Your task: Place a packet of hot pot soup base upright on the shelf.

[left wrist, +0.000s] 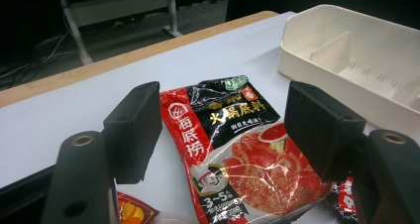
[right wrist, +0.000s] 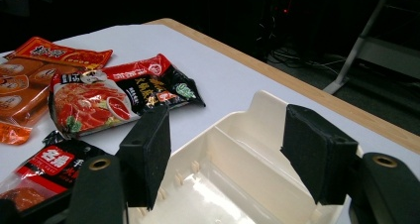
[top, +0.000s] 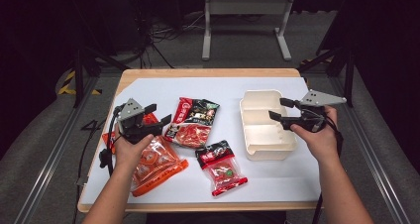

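Note:
A black and red hotpot-base packet lies flat on the white table cover. My left gripper is open at the packet's left edge and points right at it. In the left gripper view the packet lies on the table between and beyond my open gripper, untouched. A cream divided box stands at the right, empty. Over its right rim hovers my right gripper, open and pointing left. From the right gripper view, that gripper straddles the box with nothing between the pads.
An orange snack packet lies under my left hand near the front left. A small red packet sits at front centre. The table's wooden edge runs along the back. A metal frame stands on the floor beyond.

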Demonstrator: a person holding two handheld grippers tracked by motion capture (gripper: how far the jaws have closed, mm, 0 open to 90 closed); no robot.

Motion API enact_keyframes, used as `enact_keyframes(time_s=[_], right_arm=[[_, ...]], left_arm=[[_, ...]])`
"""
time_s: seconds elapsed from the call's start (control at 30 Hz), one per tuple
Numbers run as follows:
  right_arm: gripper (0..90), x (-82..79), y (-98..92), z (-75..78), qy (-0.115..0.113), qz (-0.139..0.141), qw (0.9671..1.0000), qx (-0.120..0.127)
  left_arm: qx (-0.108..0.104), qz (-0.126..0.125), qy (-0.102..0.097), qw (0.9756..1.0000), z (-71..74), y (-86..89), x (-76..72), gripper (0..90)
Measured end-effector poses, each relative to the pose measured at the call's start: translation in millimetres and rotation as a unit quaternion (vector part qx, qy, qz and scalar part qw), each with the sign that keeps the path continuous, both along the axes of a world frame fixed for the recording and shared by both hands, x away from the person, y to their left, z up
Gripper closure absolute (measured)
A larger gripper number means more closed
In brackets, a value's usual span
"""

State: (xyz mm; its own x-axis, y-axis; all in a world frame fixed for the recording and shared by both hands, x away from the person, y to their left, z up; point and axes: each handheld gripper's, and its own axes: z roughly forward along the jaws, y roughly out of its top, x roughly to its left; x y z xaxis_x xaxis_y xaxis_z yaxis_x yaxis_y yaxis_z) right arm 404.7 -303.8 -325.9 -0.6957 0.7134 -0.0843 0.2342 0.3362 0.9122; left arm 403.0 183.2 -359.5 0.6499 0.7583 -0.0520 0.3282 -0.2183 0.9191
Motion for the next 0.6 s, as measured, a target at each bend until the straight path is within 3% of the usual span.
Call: enact_keyframes(time_s=[0.2, 0.37, 0.43, 0.6], right_arm=[[39.3, 1.1, -1.5, 0.1, 0.002, 0.003, 1.0, 0.0], [45.7, 1.6, 1.1, -1.1, 0.012, 0.023, 0.9997, 0.005], [46.9, 1.5, 2.8, -1.6, 0.012, 0.023, 0.9997, 0.0], [45.8, 1.8, 2.7, -2.1, 0.0, 0.015, 0.9999, -0.006]], left_arm=[[0.02, 0.004, 0.004, 0.9998, 5.8, -4.0, 9.0, 33.5], [0.005, 0.014, 0.005, 0.9999, 5.2, -0.1, 19.3, 35.5], [0.011, 0.026, 0.01, 0.9996, 6.8, 1.1, 24.5, 35.2], [0.016, 0.026, 0.016, 0.9994, 11.4, 1.5, 34.7, 32.6]])
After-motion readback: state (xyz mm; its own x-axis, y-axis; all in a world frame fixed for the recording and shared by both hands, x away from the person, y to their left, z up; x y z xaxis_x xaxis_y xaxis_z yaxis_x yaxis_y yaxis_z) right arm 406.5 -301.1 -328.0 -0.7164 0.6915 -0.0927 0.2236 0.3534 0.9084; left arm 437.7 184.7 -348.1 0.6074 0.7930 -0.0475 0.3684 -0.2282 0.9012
